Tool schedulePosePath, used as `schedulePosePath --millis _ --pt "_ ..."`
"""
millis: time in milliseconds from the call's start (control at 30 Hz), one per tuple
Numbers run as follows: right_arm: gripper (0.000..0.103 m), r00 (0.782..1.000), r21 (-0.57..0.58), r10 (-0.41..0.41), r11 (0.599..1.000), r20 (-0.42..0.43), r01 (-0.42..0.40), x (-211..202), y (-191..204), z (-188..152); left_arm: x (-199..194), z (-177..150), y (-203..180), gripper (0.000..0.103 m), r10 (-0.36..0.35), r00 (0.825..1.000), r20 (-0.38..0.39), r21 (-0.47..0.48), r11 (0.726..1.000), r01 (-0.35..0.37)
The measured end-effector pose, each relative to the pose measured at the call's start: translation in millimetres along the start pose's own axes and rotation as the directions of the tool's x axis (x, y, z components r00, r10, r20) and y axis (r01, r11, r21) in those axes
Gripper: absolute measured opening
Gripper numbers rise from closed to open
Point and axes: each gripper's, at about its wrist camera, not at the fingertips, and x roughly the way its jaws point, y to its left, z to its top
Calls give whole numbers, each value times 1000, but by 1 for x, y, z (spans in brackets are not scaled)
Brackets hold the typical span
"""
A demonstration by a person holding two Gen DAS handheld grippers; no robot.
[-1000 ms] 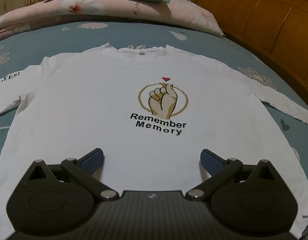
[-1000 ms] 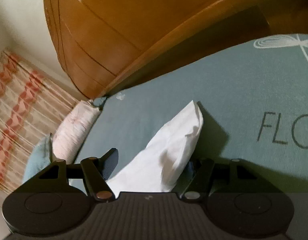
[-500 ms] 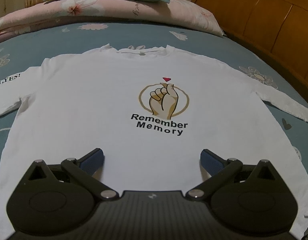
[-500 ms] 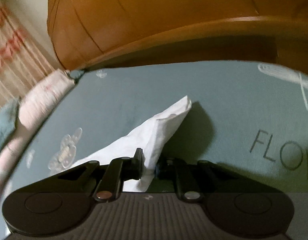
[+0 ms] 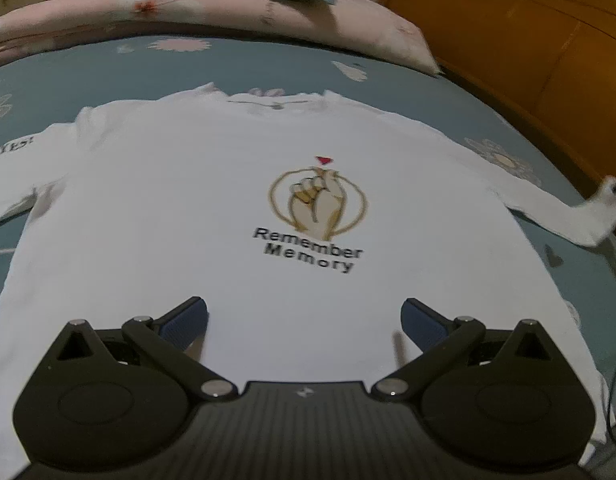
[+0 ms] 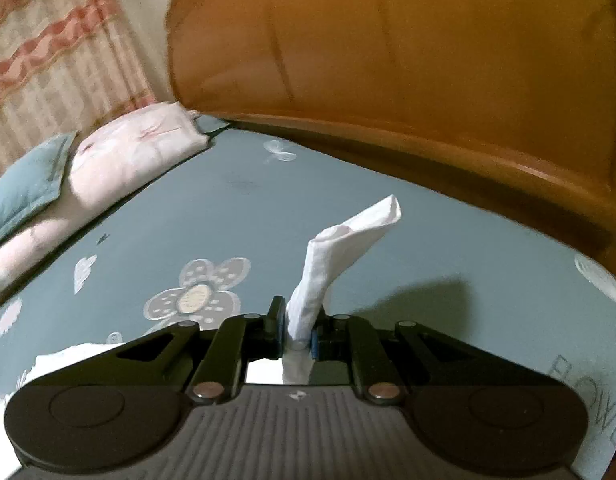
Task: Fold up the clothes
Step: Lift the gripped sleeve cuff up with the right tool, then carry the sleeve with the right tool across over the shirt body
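Dim, warm indoor light; both fisheye views bend strongly at the rims, motion blur softens everything, and a dark shadow falls toward 3 o'clock

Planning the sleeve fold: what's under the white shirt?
The white shirt lies flat on the teal floral bedsheet, visible around it. Whatever lies beneath the fabric is covered.

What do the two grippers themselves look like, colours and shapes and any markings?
The left gripper and right gripper look alike: matte black, with two round housings either side of a ribbed dark grey centre plate that carries a small pale logo. Angled black link arms with silver pivot pins lead to fingers tipped with dark blue textured pads. No cables, hands or sleeves are visible.
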Motion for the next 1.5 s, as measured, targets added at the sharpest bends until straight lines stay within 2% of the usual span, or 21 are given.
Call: schedulePosePath --millis 200,367,467,600,633,733,933,1133,1500 --pt "13 999 -154 0 988 -41 -7 -3 71 13 0 -1 -8 102 -28 999 -36 67 997 30" --pt "13 997 -276 7 961 -72 -27 -3 127 13 1 15 -10 102 -100 991 -86 89 990 108" --pt "13 997 -339 5 940 -77 -31 -6 158 12 4 25 -6 102 -169 979 -118 117 976 183" --pt "13 997 -402 0 915 -74 -30 -7 189 9 13 23 5 102 -156 980 -123 131 976 172" --pt "13 997 -415 2 909 -76 -33 -6 197 7 15 20 9 102 -166 976 -143 123 975 184" --pt "13 997 -455 12 889 -82 -48 -5 222 2 8 18 15 102 -196 972 -131 141 966 214" --pt "13 995 -533 52 841 -86 -90 2 282 -13 -3 20 27 102 -232 966 -117 109 964 244" --pt "13 992 -611 73 782 -107 -124 6 327 -40 -5 16 35 102 -260 953 -153 106 955 277" --pt "13 981 -727 122 659 -151 -194 9 402 -90 -7 16 45 102 -239 957 -163 94 962 256"
